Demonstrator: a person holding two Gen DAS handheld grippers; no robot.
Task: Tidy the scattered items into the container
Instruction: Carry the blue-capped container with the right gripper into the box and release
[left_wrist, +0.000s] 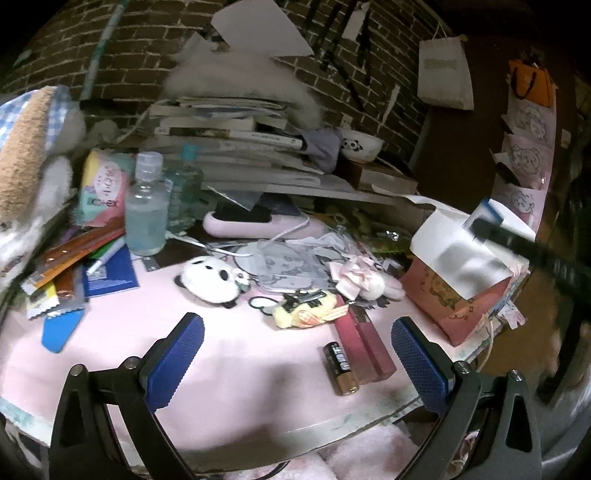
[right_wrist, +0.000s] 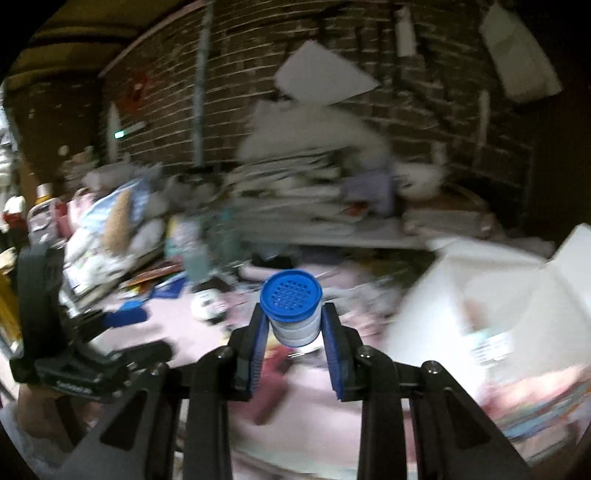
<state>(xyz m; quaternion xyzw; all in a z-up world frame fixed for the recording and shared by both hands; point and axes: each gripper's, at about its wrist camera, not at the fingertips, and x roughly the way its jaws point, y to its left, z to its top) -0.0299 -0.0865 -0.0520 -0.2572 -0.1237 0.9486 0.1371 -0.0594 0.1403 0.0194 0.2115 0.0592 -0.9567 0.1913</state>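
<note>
Right gripper (right_wrist: 293, 325) jaws clamp one small blue-capped jar (right_wrist: 291, 306), lifted above the table (left_wrist: 229, 354). Left gripper (left_wrist: 295, 345) jaws wide open, empty. On table: one battery (left_wrist: 340, 368), two pink tubes (left_wrist: 364, 341), one pink box (left_wrist: 458, 295).

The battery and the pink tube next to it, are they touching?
Touching. In the left wrist view the battery lies right against the pink tube, with no gap visible between them.

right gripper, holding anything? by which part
Yes: the right gripper pinches a small jar with a blue perforated cap by its pale sides, just below the cap.
</note>
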